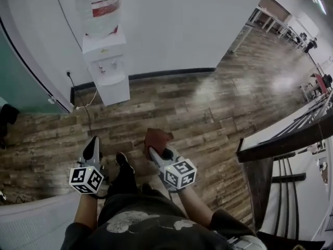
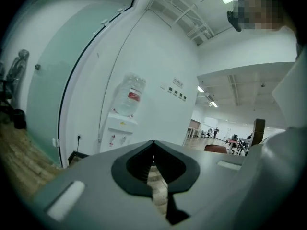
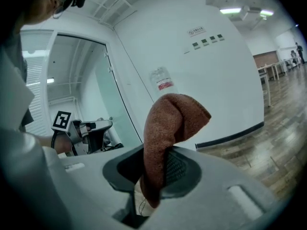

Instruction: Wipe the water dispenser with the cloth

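A white water dispenser [image 1: 106, 66] with a clear bottle on top stands against the white wall, some way ahead of me. It shows small in the left gripper view as the water dispenser [image 2: 121, 128] and partly behind the cloth in the right gripper view as the water dispenser [image 3: 162, 83]. My right gripper [image 1: 155, 152] is shut on a brown cloth [image 1: 156, 138], which stands up folded between the jaws as the cloth [image 3: 168, 133]. My left gripper [image 1: 92, 149] is shut with nothing in it, held low at my left side.
A wood-plank floor [image 1: 197, 108] lies between me and the dispenser. A power cable [image 1: 86, 105] runs from a wall socket beside it. A glass partition [image 1: 21, 82] is at the left. A dark railing and white ledge [image 1: 291, 134] are at my right.
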The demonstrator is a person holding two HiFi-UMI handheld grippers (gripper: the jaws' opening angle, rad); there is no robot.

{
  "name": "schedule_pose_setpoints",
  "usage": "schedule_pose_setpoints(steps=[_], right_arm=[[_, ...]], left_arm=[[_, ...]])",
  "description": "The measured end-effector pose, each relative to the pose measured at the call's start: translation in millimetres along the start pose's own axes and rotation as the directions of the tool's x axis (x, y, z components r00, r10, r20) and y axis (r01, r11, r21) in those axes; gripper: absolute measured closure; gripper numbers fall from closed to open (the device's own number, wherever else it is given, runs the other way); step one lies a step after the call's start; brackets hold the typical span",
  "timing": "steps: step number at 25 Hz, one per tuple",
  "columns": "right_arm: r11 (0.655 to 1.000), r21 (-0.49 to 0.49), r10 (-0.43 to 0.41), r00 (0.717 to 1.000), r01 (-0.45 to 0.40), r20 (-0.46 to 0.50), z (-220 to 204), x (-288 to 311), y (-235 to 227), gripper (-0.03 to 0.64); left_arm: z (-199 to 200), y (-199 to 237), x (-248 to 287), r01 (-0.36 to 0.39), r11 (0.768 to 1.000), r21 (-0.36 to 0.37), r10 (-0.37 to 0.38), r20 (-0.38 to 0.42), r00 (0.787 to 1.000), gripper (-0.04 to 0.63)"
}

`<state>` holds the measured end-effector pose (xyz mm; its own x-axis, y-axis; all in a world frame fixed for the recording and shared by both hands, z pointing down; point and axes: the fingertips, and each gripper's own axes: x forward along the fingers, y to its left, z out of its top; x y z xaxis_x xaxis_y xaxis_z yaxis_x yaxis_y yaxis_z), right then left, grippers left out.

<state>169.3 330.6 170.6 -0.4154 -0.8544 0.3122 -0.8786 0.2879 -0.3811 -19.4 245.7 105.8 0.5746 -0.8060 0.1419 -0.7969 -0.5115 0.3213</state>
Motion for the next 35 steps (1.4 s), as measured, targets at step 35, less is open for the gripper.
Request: schedule_pose_setpoints(steps=[35], right_arm=[[0.986,0.03,-0.164,0.984,0.162,0.069,-109,-27,280,0.554]], left_arm=[[3,127,-244,0.167,0.986,-0.002,-0.167,-0.021,0.986,0.577]])
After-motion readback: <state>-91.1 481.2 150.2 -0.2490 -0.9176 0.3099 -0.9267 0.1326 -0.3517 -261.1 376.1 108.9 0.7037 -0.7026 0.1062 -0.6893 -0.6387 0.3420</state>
